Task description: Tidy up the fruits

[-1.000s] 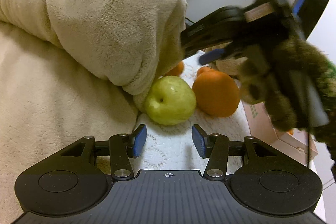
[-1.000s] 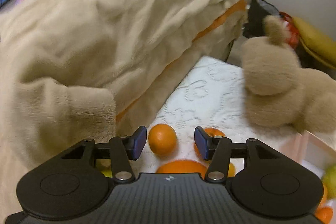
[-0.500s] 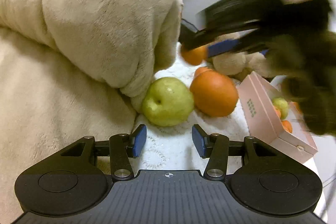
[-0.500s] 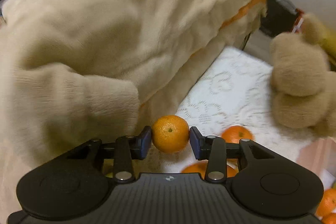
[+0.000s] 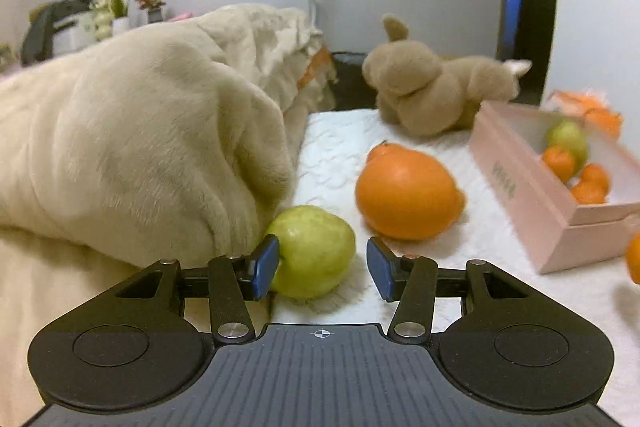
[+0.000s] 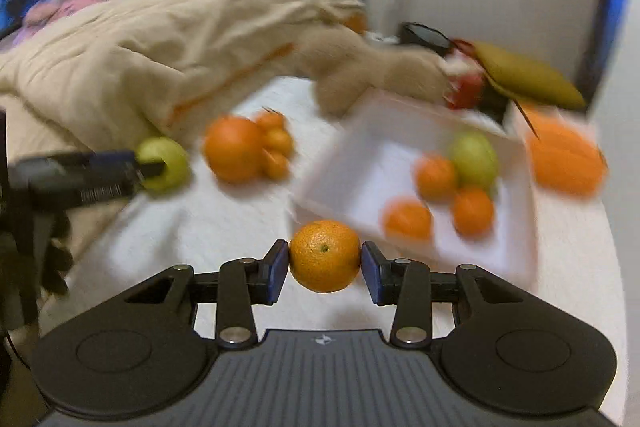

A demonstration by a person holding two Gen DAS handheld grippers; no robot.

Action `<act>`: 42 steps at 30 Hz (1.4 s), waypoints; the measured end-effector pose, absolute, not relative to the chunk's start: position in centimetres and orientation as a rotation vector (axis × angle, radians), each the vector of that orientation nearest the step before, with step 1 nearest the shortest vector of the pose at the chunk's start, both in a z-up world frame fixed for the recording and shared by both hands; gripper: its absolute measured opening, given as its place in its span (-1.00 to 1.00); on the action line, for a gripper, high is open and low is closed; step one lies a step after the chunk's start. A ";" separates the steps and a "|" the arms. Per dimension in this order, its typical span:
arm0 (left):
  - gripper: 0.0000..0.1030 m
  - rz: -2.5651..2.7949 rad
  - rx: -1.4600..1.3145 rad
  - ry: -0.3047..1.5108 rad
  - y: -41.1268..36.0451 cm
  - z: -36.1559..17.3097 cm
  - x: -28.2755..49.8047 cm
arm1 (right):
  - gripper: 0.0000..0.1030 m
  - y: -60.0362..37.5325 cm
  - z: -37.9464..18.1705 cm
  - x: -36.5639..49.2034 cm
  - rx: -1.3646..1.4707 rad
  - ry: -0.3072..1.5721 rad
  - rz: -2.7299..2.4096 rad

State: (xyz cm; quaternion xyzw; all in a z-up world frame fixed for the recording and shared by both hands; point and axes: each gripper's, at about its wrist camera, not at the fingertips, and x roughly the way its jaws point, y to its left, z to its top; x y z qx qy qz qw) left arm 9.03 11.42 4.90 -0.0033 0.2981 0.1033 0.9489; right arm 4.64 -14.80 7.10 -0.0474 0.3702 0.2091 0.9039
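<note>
A green pear (image 5: 316, 247) lies on the white lace cloth (image 5: 460, 267) against the blanket. My left gripper (image 5: 322, 263) is open around it: the left pad touches its side, the right pad stands apart. A large orange (image 5: 406, 191) sits just beyond. My right gripper (image 6: 325, 263) is shut on a small mandarin (image 6: 325, 253), held above the cloth at the near corner of the pink box (image 6: 344, 155). The box (image 5: 516, 183) holds several mandarins and a green pear (image 6: 474, 159). The left gripper (image 6: 100, 175) also shows at the pear (image 6: 170, 159) in the blurred right wrist view.
A thick beige blanket (image 5: 140, 147) fills the left side. A plush toy (image 5: 436, 87) lies behind the fruit. Small mandarins (image 6: 276, 143) rest beside the large orange (image 6: 234, 149). An orange bag (image 6: 564, 159) lies right of the box. A wall is close behind.
My right gripper shut on the small mandarin and swept it right toward the box, leaving the left wrist view. My left gripper rolled and moved up to the green pear.
</note>
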 end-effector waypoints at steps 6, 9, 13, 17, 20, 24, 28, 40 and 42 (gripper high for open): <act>0.14 0.306 -0.014 0.643 11.4 4.2 10.9 | 0.18 -16.6 2.1 3.6 -0.068 0.719 0.363; 0.17 0.322 -0.021 0.614 11.7 4.0 11.1 | 0.41 -17.1 0.7 3.2 -0.035 0.692 0.353; 0.19 0.333 0.014 0.590 11.3 3.7 12.0 | 0.53 -17.2 -0.2 3.4 -0.022 0.693 0.358; 0.27 0.355 0.089 0.601 10.5 3.2 12.9 | 0.64 -17.4 -0.3 3.3 -0.006 0.692 0.373; 0.37 0.377 0.155 0.639 9.7 2.7 13.8 | 0.69 -17.2 -0.4 3.2 -0.010 0.693 0.380; 0.25 0.367 0.122 0.613 9.9 3.1 13.2 | 0.71 -17.4 -0.4 3.1 -0.001 0.691 0.386; 0.08 0.313 0.043 0.590 11.1 3.4 11.7 | 0.71 -17.6 -0.4 3.1 0.008 0.690 0.388; -0.66 0.075 -0.041 0.547 8.9 5.8 6.2 | 0.74 -17.2 -0.5 3.2 -0.019 0.693 0.382; -0.53 0.078 -0.089 0.547 9.6 5.8 6.2 | 0.74 -17.1 -0.5 3.2 -0.028 0.693 0.378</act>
